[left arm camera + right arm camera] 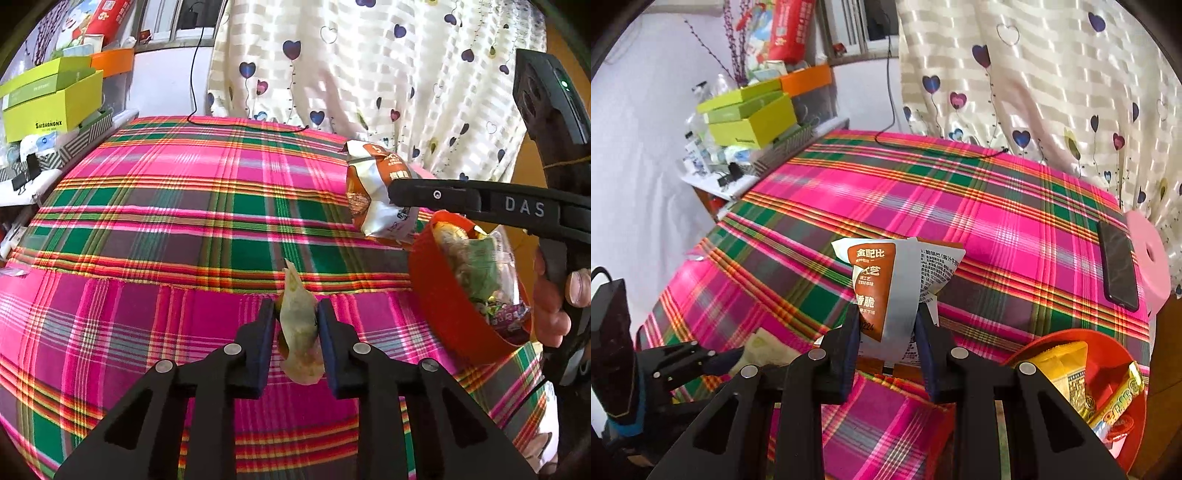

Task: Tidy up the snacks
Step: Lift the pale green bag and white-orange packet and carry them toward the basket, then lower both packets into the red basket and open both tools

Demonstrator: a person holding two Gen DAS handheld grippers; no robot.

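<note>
My left gripper (297, 317) is shut on a small pale green snack packet (299, 332), held upright above the pink plaid cloth (166, 206). My right gripper (888, 325) is shut on a brown and white snack bag (882, 291), lifted off the cloth. From the left wrist view that bag (373, 192) hangs from the right gripper's fingers (436, 194) just left of the red bowl (439, 295), which holds several wrapped snacks. In the right wrist view the red bowl (1108, 339) sits at the lower right, and the left gripper (731, 360) with its green packet (768, 347) shows at the lower left.
A black phone (1117, 266) lies on the cloth's right side next to a pink stool (1148, 254). Yellow-green boxes (48, 99) and clutter stand on a shelf at the left. A black cable (942, 149) lies along the far edge. A heart-print curtain (369, 66) hangs behind.
</note>
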